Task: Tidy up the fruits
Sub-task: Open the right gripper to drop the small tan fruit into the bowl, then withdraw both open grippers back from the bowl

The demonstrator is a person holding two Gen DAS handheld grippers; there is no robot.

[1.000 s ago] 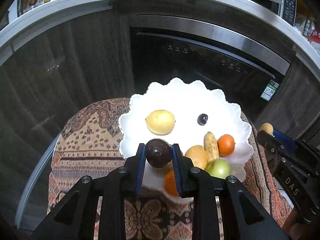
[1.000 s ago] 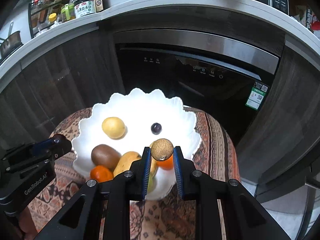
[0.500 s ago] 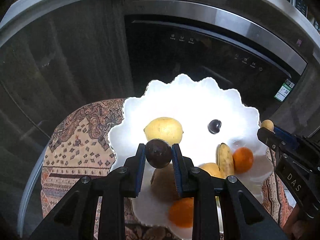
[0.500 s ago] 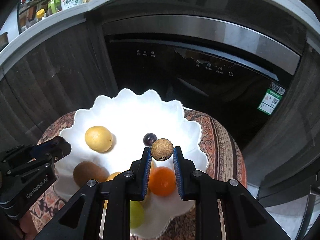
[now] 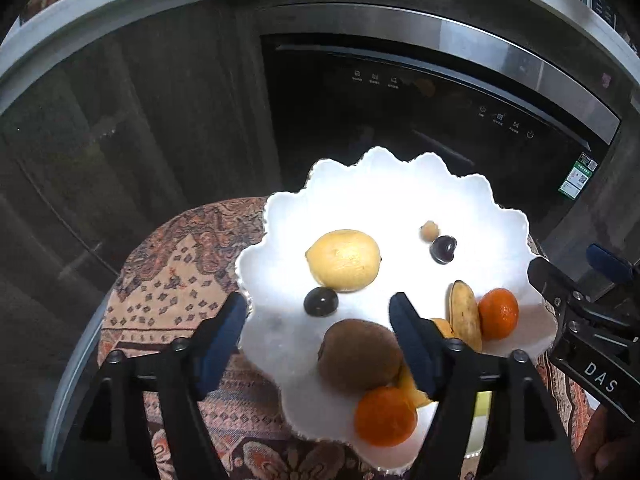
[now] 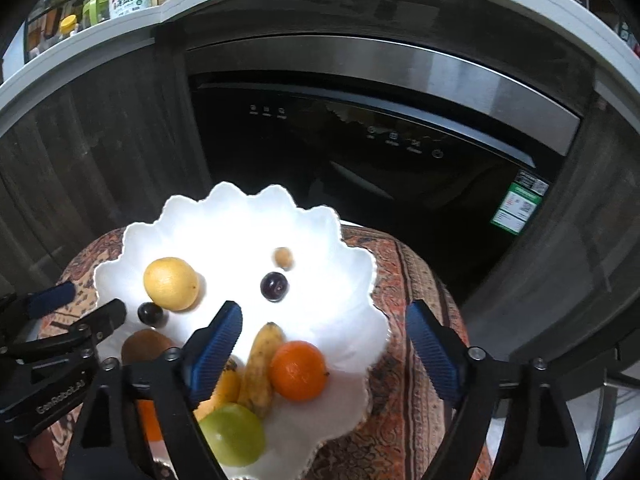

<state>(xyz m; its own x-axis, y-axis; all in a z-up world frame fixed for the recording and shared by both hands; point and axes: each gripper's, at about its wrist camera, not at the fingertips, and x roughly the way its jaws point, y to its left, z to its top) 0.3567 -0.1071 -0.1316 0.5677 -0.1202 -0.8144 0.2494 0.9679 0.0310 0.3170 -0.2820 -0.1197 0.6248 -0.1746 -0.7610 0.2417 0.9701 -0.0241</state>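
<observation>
Grippers (image 5: 320, 312) (image 6: 324, 332) just opened, 2 fruits (image 5: 320, 301) (image 6: 283, 258) dropped onto plate (image 5: 400, 196)

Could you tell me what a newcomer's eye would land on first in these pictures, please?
First, the bright white scalloped plate on the patterned cloth, strewn with fruit: a yellow lemon at its left, an orange beside a small banana nearer the camera. Next, both open tools, left tool and right tool, hanging empty above it.

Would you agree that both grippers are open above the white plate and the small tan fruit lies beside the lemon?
Not quite: in the right wrist view the small tan fruit lies beside the dark cherry, not the lemon. Both the left gripper and right gripper are open above the white plate.
</observation>
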